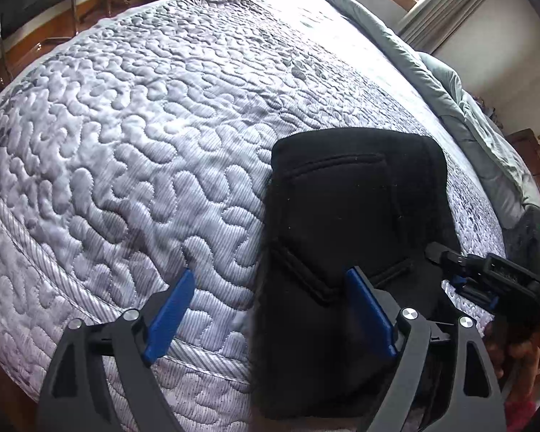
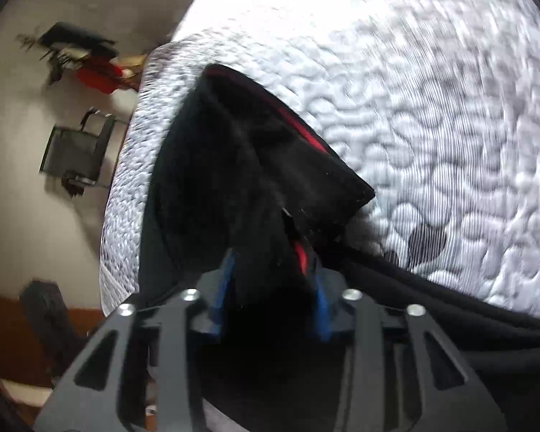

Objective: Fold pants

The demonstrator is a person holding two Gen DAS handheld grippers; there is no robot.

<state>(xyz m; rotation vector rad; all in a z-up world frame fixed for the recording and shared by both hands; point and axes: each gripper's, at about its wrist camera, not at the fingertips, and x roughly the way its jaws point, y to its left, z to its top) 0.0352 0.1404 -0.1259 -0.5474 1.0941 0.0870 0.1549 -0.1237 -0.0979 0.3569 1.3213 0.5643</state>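
Note:
Black pants (image 1: 356,223) lie folded on a grey quilted mattress (image 1: 144,126), near its front edge, back pocket up. My left gripper (image 1: 270,288) is open; its right blue finger (image 1: 370,316) rests over the pants, its left finger (image 1: 172,309) over bare mattress. My right gripper shows at the right in the left wrist view (image 1: 486,273), at the pants' right edge. In the right wrist view my right gripper (image 2: 273,266) is shut on a lifted fold of the pants (image 2: 255,165), which show a red stripe (image 2: 298,122).
A grey duvet (image 1: 432,72) is bunched along the mattress's far right side. A black chair (image 1: 36,3) stands on the wooden floor at far left. A curtain (image 1: 446,3) hangs at the back right. The mattress edge runs just under my left gripper.

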